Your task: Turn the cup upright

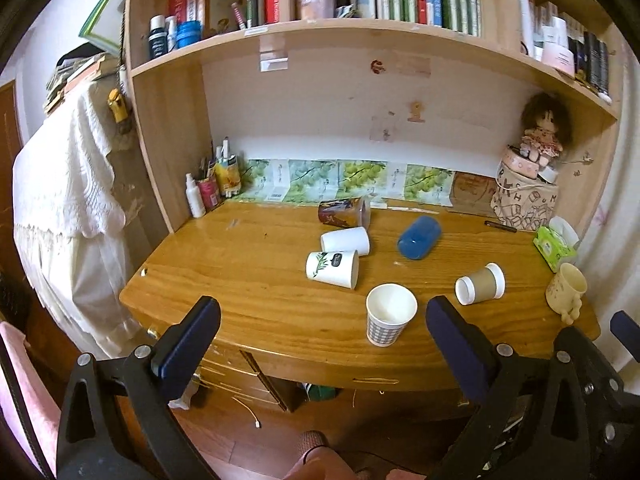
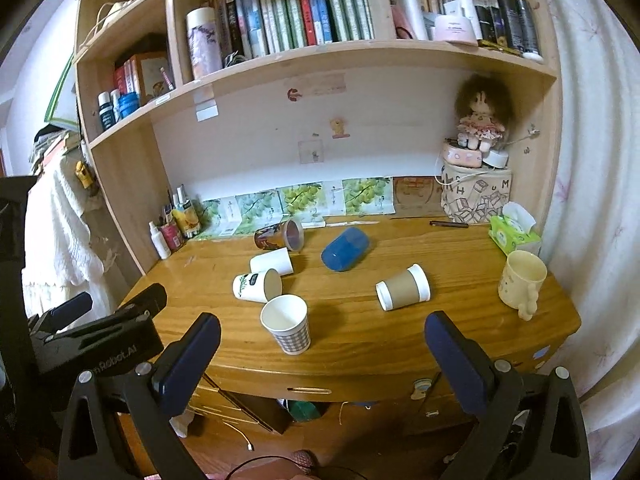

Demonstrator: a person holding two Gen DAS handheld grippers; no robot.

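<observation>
Checked cup (image 1: 390, 314) (image 2: 287, 329) stands upright near desk (image 1: 256, 280) (image 2: 352, 328) front edge, mouth up, nothing inside as far as visible. Left view: cup at about 6 o'clock of the cup cluster.

Lying on their sides: leaf-print cup (image 1: 332, 269) (image 2: 258, 286) just at 10 o'clock of the checked one, plain white cup (image 1: 345, 240) (image 2: 272, 262) touching behind it, dark printed cup (image 1: 344, 212) (image 2: 279, 235) further back at 12. Blue cup (image 1: 419, 237) (image 2: 345, 254) on its side at 1 o'clock, apart. Brown sleeve cup (image 1: 480, 283) (image 2: 403, 287) on its side at 3 o'clock. Cream mug (image 1: 566, 290) (image 2: 521, 283) upright, far right edge, green tissue box (image 1: 554, 246) (image 2: 512, 234) behind it.

Left gripper (image 1: 323, 344): fingers spread wide, holding nothing, off the desk front. Right gripper (image 2: 323, 354): same, spread wide, holding nothing. Doll (image 1: 544, 128) (image 2: 482, 120) sits on boxes in the back right corner.
</observation>
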